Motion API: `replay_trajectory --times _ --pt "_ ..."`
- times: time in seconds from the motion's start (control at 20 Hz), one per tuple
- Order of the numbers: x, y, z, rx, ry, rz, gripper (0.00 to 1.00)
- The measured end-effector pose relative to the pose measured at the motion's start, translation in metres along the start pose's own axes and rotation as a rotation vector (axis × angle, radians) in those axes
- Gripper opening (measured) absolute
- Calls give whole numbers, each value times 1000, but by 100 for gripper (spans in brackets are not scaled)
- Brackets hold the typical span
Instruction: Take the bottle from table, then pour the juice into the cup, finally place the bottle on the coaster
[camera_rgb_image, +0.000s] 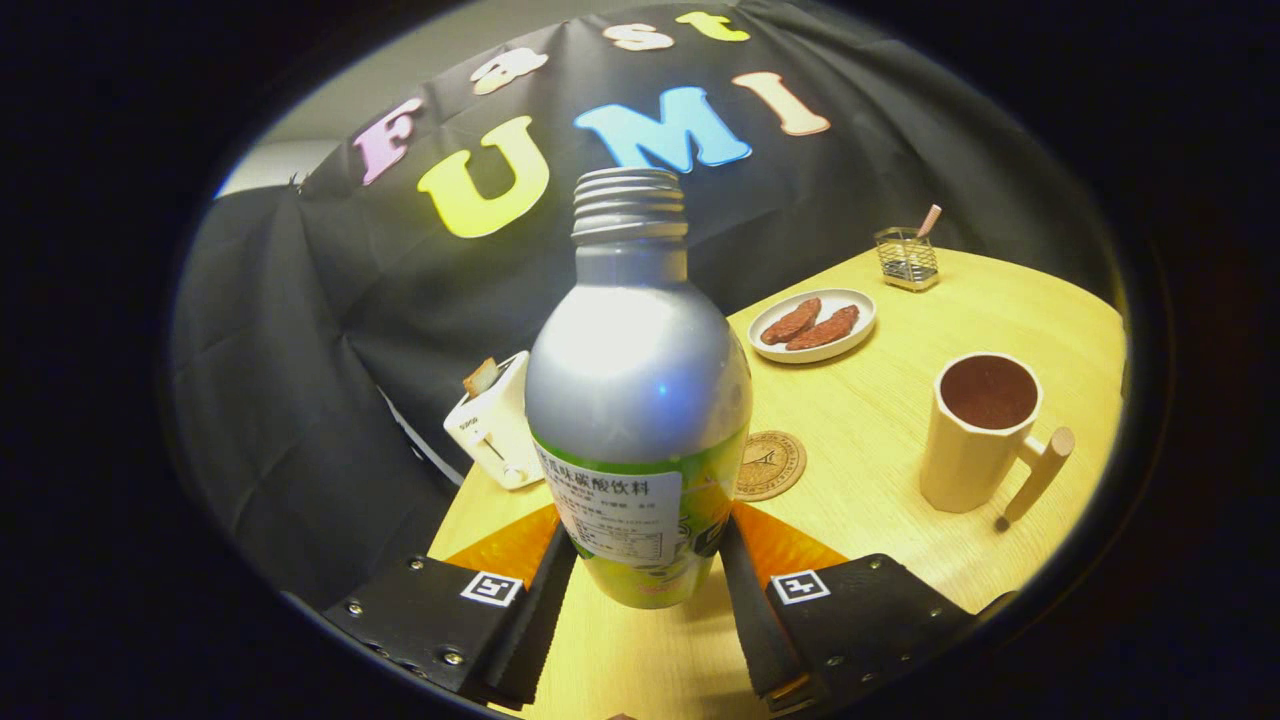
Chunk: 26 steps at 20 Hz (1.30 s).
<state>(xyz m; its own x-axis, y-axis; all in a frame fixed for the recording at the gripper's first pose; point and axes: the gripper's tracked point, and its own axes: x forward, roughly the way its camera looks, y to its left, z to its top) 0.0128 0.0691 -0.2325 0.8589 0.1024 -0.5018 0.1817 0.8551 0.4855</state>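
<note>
The bottle (638, 400) stands between the jaws of the gripper (645, 560), its long axis upright and leaning barely if at all, its open threaded neck pointing up toward the booth wall; both fingers (545, 590) press against the lower labelled part of its body, one on each side, so the jaws are clamped on it; whether its base rests on the surface (880, 470) or hangs just clear of it I cannot tell, though the view suggests it is lifted a little. The relation that matters next is sideways: the cup (980, 435) sits well off to the right of the bottle, its mouth open upward and its handle (1040, 475) pointing away from the jaws; the pour will likely need a carry rightward and then a tilt of the neck toward that rim. The coaster (770, 465) lies flat just beyond the bottle's right flank, nearer than the cup, bare and ready for the final set-down.
</note>
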Motion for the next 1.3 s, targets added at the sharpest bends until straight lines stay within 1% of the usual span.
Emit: replay_trajectory --times 0.25,0.6,1.1,1.3 --pt "-5 -22 12 104 -15 -2 76" --pt "-4 -28 14 234 16 46 76" --pt "-3 -43 2 442 55 65 76" --pt "-2 -49 1 551 64 74 76"
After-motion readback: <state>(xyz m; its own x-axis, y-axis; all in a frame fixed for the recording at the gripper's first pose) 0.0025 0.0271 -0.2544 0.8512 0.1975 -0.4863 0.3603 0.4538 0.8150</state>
